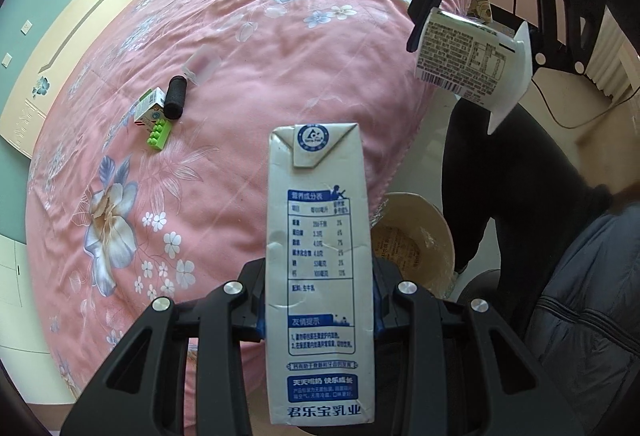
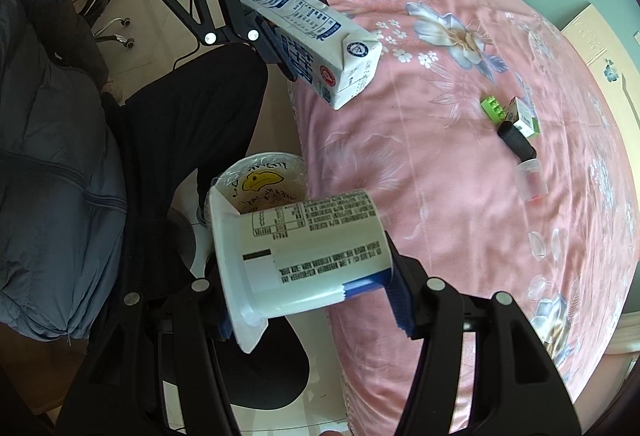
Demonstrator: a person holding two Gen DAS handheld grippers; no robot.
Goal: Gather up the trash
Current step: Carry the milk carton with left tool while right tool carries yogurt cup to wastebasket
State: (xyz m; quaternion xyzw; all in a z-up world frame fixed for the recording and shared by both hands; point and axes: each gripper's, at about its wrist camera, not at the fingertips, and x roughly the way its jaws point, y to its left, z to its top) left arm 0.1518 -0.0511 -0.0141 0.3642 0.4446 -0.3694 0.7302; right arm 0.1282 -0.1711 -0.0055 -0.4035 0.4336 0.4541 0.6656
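Both tools are loaded right now. The left gripper [image 1: 320,312] is clamped on a milk carton [image 1: 320,276], pinched low on its sides with most of the carton sticking out ahead of the jaws. The right gripper [image 2: 308,296] is squeezing a white yogurt cup [image 2: 304,256] sideways, open rim pointing off to the left. Both are held in the air past the edge of the bed [image 1: 240,55], roughly over the bin [image 2: 272,175] on the floor.

What could go wrong, as I see it: the carton is long and held near one end, so it could swing or slip if it's tipped fast. The cup is thin plastic, gripped across its round body, so it might squirt out or crumple. Also the bin mouth looks narrow next to two grippers, so letting go of both at once could bounce one off the rim onto the floor.

View differences: the right wrist camera shows the bin's plastic liner, with a yellow scribble, right below the cup; from the left wrist camera the carton hides half the bin. Both show the leftovers on the bed: small box [image 1: 150,107], black cylinder [image 1: 176,95], green block [image 1: 158,133] and a clear plastic piece [image 1: 200,65].
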